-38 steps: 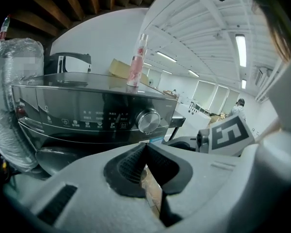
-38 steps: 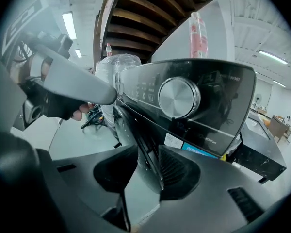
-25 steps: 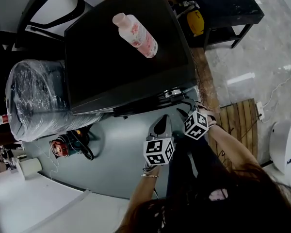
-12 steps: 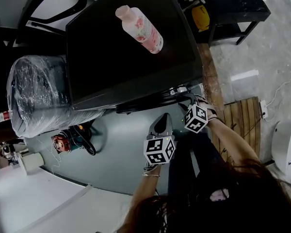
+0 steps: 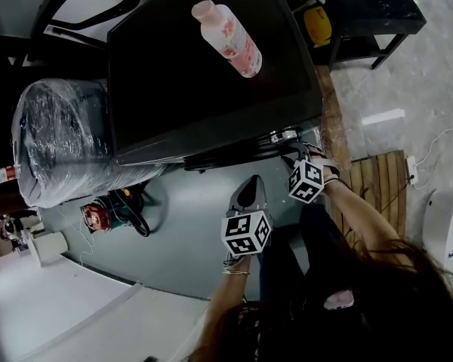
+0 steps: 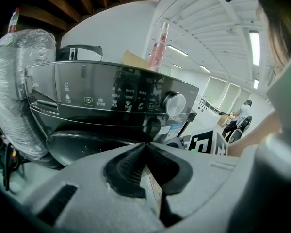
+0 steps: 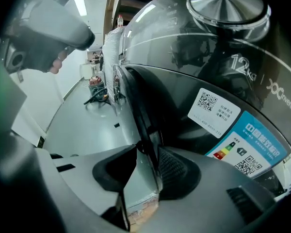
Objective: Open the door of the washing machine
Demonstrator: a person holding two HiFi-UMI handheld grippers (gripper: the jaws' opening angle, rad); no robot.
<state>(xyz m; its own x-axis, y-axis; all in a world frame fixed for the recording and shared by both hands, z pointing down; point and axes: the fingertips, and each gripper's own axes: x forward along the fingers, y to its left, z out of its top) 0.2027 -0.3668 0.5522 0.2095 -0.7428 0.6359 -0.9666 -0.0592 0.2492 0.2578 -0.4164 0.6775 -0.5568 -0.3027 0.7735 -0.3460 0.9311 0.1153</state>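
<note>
- While the right gripper (image 5: 293,157) sits at the right front corner of the washing machine (image 5: 211,74), its jaws have just been closing a little. They are still spread in the right gripper view.
- We see the thin edge of the door (image 7: 141,111) standing between those jaws. It lies close against one pad (image 7: 173,171), and a clear gap shows on the other side, so we judge nothing is pinched yet.
- We find the left gripper (image 5: 251,185) hanging over the grey floor (image 5: 185,228), before the middle of the machine's front and apart from it. In its own view the jaws are pressed together at the tips with nothing between them.
- Compared with a second ago, both grippers keep nearly the same places in the head view. The real change is the narrowing of the right jaws round the door's edge.
- We take that to mean the grasp is being set and the pull has not begun. In the left gripper view the rounded door (image 6: 82,144) under the control panel (image 6: 111,96) looks closed.
- We judge the next move needs the jaws firm on that edge, then an outward swing. A shallow bite could slip off.
- We note a pink bottle (image 5: 228,38) lying on the machine's top towards its rear right corner, and a wrapped bundle (image 5: 60,142) beside the machine's left edge.
</note>
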